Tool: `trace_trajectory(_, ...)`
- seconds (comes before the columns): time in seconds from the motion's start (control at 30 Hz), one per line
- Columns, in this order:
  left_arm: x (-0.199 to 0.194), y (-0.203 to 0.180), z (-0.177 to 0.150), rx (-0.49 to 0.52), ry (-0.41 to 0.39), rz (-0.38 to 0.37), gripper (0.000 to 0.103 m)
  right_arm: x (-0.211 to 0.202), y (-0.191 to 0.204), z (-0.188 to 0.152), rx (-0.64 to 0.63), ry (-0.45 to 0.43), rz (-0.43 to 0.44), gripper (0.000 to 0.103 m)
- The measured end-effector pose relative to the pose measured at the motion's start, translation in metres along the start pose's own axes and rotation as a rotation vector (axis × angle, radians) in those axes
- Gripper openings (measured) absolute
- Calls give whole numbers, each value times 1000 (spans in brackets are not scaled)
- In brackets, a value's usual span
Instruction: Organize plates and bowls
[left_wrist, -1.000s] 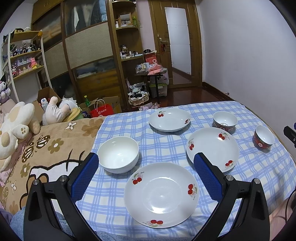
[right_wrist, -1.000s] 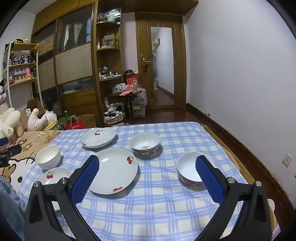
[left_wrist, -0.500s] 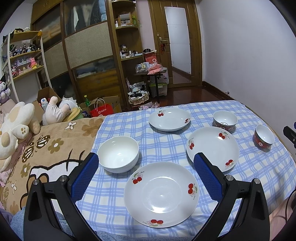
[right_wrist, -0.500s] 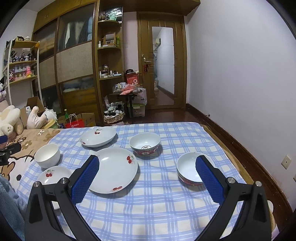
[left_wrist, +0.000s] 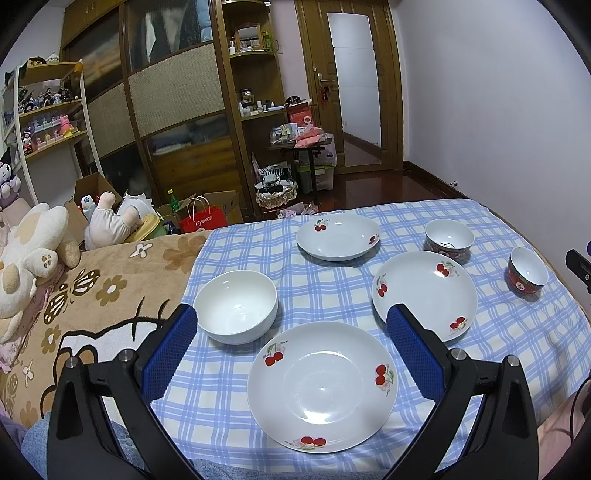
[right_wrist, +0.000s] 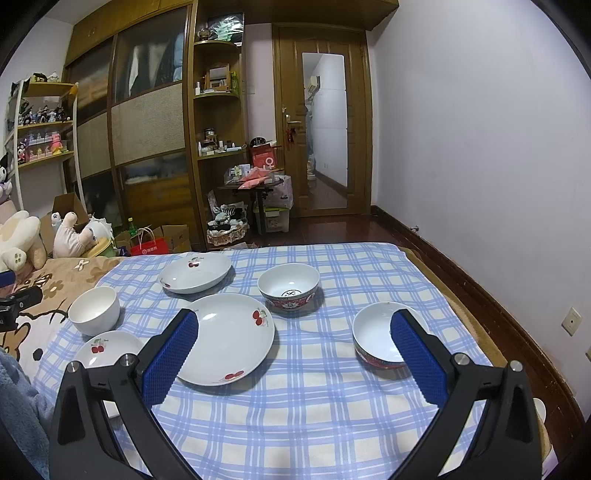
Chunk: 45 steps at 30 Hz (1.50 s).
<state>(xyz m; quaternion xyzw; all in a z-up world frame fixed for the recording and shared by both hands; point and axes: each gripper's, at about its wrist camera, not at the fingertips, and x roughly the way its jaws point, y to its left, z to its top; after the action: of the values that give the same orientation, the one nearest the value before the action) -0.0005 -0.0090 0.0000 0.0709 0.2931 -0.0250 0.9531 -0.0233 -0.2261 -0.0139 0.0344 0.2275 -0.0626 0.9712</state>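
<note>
Three white cherry-print plates lie on the blue checked cloth: a near plate (left_wrist: 321, 384), a middle plate (left_wrist: 424, 293) and a far plate (left_wrist: 338, 238). A plain white bowl (left_wrist: 236, 306) sits at the left. Two red-patterned bowls (left_wrist: 448, 238) (left_wrist: 527, 271) sit at the right. My left gripper (left_wrist: 291, 332) is open and empty above the near plate. My right gripper (right_wrist: 293, 338) is open and empty, with the middle plate (right_wrist: 225, 338) by its left finger and a red-patterned bowl (right_wrist: 384, 341) by its right finger. The other red-patterned bowl (right_wrist: 289, 288) stands beyond.
The cloth (right_wrist: 314, 410) covers a bed with a brown cartoon blanket (left_wrist: 92, 295) on the left. Plush toys (left_wrist: 26, 254) lie at the far left. Cupboards, a red bag (left_wrist: 205, 219) and a cluttered small table (left_wrist: 306, 147) stand beyond the bed's far edge.
The right gripper has risen slightly, so the dishes sit a little lower in its view. The left gripper has barely moved. No dish has moved.
</note>
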Motion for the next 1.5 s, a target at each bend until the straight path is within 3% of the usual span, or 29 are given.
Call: trace_trajectory(1.5, 4, -8, 2, 8, 6, -7, 101, 1, 0, 0, -2, 2, 0, 103)
